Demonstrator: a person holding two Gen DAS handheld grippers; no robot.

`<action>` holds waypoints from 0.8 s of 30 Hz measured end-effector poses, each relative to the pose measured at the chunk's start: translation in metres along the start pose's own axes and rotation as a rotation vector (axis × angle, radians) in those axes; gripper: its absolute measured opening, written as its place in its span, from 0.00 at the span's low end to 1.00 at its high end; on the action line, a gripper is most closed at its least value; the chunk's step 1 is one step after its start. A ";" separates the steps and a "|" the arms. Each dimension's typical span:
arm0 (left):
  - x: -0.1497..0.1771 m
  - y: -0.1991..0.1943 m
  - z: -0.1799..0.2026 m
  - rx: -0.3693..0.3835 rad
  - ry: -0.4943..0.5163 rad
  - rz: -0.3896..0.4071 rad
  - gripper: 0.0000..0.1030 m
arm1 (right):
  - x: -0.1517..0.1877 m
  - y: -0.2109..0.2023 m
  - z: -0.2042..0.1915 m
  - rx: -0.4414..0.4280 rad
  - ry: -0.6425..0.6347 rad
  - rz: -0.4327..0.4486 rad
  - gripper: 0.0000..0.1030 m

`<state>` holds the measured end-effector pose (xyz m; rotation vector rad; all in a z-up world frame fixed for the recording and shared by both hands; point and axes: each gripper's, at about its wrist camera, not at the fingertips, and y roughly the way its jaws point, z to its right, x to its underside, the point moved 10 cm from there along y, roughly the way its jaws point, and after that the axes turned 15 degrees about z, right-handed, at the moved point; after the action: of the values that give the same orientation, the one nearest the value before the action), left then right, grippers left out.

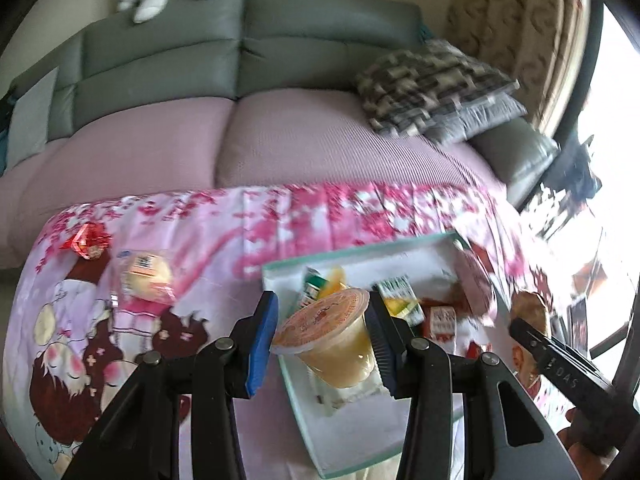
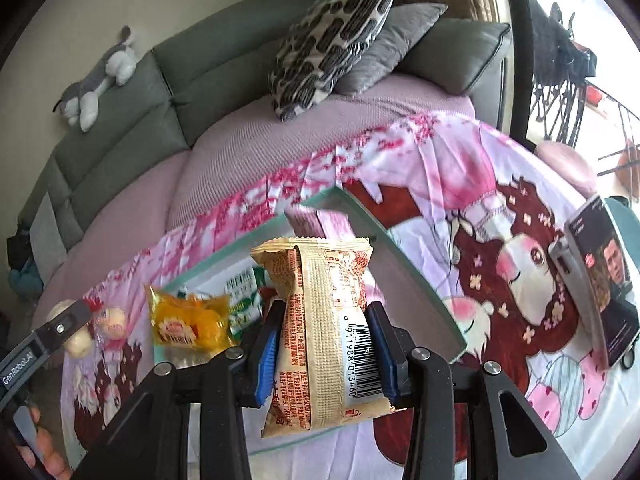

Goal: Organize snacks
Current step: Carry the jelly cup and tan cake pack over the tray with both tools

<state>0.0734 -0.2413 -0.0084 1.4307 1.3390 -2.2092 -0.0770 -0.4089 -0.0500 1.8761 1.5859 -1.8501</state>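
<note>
Snacks mid-transfer: our left tongs [image 1: 322,334] grip jelly cup [image 1: 332,336] over tray [image 1: 360,254] at table's far right; right tongs [image 2: 322,350] clamp beige snack packet [image 2: 320,332] above same tray [image 2: 416,276], ready for dropping in. Wrapped bun [image 1: 146,280] waits near left edge.

1. Grey-green sofa [image 1: 248,44] spans the back, its seat under a dusty pink cover [image 1: 160,148].
2. A grey-and-white plush toy [image 2: 100,76] sprawls on the sofa's backrest.
3. A patterned cushion [image 2: 332,40] leans against a grey one [image 2: 400,36] at the sofa's end.
4. A cartoon-print pink cloth [image 2: 460,208] drapes the table.
5. A dark book [image 2: 604,276] lies on the cloth, right side.
</note>
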 end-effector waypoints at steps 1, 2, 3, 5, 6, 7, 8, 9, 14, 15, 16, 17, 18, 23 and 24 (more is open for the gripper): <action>0.003 0.001 0.004 0.010 0.002 -0.010 0.45 | 0.004 0.002 0.001 0.001 0.000 -0.011 0.42; 0.007 0.005 0.009 0.027 0.003 -0.026 0.45 | 0.007 0.003 0.001 0.001 0.003 -0.020 0.42; 0.012 0.008 0.014 0.041 0.002 -0.044 0.45 | 0.008 0.004 0.002 0.002 0.006 -0.026 0.42; 0.019 0.014 0.021 0.056 0.011 -0.069 0.45 | 0.013 0.006 0.003 0.002 0.011 -0.036 0.42; 0.023 0.016 0.025 0.059 0.019 -0.082 0.45 | 0.015 0.008 0.004 0.003 0.011 -0.044 0.42; 0.026 0.018 0.028 0.062 0.026 -0.093 0.45 | 0.018 0.010 0.004 0.006 0.012 -0.053 0.42; 0.029 0.020 0.031 0.068 0.032 -0.105 0.45 | 0.021 0.013 0.006 0.009 0.014 -0.063 0.42; 0.032 0.021 0.033 0.073 0.034 -0.111 0.45 | 0.022 0.014 0.006 0.010 0.015 -0.069 0.42; 0.041 0.027 0.041 0.078 0.048 -0.135 0.45 | 0.028 0.020 0.010 0.013 0.023 -0.091 0.42; 0.043 0.028 0.042 0.079 0.049 -0.142 0.45 | 0.029 0.021 0.010 0.015 0.024 -0.094 0.42; 0.044 0.030 0.043 0.081 0.050 -0.146 0.45 | 0.031 0.022 0.011 0.015 0.025 -0.099 0.42; 0.046 0.031 0.044 0.082 0.052 -0.149 0.45 | 0.032 0.024 0.012 0.015 0.027 -0.102 0.42; 0.048 0.033 0.046 0.082 0.056 -0.154 0.45 | 0.033 0.025 0.012 0.015 0.029 -0.106 0.42; 0.058 0.041 0.053 0.087 0.072 -0.180 0.45 | 0.037 0.034 0.015 0.018 0.038 -0.123 0.42; 0.059 0.042 0.053 0.086 0.076 -0.185 0.45 | 0.038 0.036 0.016 0.020 0.039 -0.126 0.42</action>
<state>0.0334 -0.2889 -0.0738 1.4883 1.4733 -2.3763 -0.0735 -0.4139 -0.1041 1.8714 1.7430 -1.8960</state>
